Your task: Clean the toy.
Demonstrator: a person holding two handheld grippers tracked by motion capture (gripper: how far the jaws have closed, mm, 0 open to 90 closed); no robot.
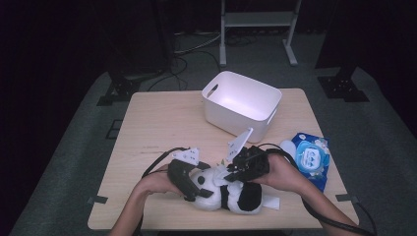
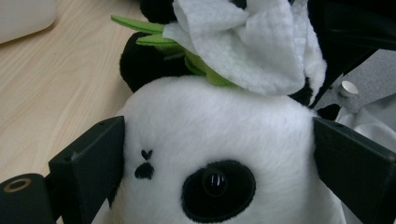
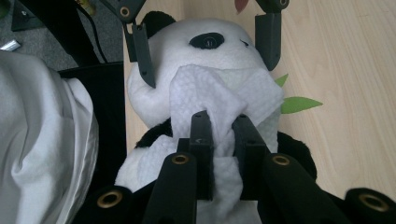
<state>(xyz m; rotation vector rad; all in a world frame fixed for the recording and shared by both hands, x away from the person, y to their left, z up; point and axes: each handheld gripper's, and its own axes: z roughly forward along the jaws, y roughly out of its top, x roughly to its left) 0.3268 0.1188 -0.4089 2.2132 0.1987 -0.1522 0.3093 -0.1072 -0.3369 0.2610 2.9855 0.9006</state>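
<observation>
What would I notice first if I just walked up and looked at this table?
The panda toy lying at the near edge of the table, its head clamped by the left gripper. The right gripper presses a white wipe against it. Behind them stands a white bin, and a blue wipe pack lies to the right.

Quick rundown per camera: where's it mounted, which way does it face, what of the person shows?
High view: above the person's side, facing forward and down on the table; both forearms, left gripper, right gripper and white bin show.
Left gripper view: rides the left gripper, faces the panda head held between its jaws.
Right gripper view: rides the right gripper, jaws pinching a white wipe on the panda; the left gripper's jaws show beyond.
Shared: panda and wipe appear in both gripper views.
</observation>
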